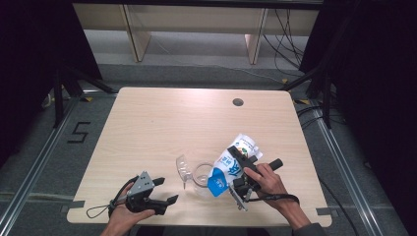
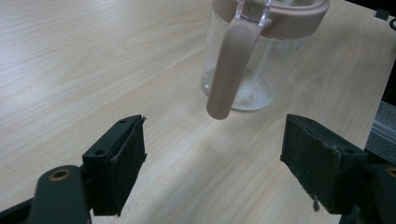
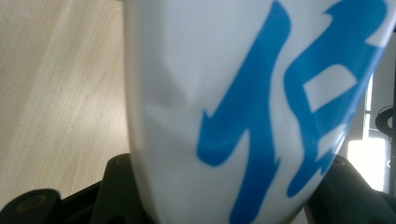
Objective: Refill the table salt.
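Wooden table (image 1: pixel 147 128) | right gripper (image 1: pixel 241 183) clamps pouch (image 1: pixel 231 164) | over jug (image 1: pixel 199 174)

In your right gripper view, the pouch (image 3: pixel 252 107) is crowding the lens: its top and right side are running off the frame, and it is covering the pads, leaving just the jaw bases peeking out at 7 and 5 o'clock. In your left gripper view, the jug (image 2: pixel 252 51) at 12 o'clock is losing its lid top to the upper edge. From the high view, the pouch's lower end is hiding the jug's (image 1: pixel 200 175) right rim.
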`<state>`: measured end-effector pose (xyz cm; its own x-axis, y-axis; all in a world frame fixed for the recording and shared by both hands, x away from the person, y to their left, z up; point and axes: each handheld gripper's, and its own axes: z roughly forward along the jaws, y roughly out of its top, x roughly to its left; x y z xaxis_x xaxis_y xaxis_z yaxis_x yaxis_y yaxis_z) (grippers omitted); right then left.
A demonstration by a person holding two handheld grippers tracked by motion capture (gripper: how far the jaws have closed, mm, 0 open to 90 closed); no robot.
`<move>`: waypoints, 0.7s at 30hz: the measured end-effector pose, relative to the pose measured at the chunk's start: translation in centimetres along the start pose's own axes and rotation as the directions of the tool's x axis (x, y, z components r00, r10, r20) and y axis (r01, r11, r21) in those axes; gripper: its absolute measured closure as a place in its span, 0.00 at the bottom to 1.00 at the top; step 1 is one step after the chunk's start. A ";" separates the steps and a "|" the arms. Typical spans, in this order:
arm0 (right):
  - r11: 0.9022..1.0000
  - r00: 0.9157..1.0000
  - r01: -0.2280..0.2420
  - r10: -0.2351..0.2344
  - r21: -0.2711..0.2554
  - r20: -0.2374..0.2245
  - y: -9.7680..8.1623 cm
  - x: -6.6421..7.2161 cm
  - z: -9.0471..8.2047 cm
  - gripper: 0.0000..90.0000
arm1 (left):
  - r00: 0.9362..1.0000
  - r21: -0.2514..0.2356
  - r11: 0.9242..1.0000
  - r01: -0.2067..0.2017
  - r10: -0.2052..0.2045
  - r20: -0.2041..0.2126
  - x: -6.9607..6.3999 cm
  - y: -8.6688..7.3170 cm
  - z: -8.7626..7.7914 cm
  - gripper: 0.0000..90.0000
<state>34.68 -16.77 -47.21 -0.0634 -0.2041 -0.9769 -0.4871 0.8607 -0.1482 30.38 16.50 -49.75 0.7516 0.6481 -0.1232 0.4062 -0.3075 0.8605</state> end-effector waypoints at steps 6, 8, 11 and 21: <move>1.000 1.000 -0.007 0.007 0.008 -0.001 0.0 0.0 0.0 0.55 | 1.000 0.000 1.000 0.000 0.000 0.000 0.0 0.0 0.0 0.23; 0.999 0.999 -0.041 0.042 0.025 -0.007 -0.1 0.3 -0.1 0.55 | 1.000 0.000 1.000 0.000 0.000 0.000 0.0 0.0 0.0 0.23; 0.999 0.999 -0.042 0.042 0.025 -0.006 -0.1 0.3 -0.1 0.56 | 1.000 0.000 1.000 0.000 0.000 0.000 0.0 0.0 0.0 0.23; 0.998 0.999 -0.048 0.048 0.038 -0.011 -0.1 0.6 -0.1 0.56 | 1.000 0.000 1.000 0.000 0.000 0.000 0.0 0.0 0.0 0.23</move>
<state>34.58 -17.04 -47.74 -0.0961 -0.1675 -0.9812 -0.4505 0.8863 -0.1072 30.38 16.49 -49.75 0.7517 0.6479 -0.1228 0.4059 -0.3078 0.8605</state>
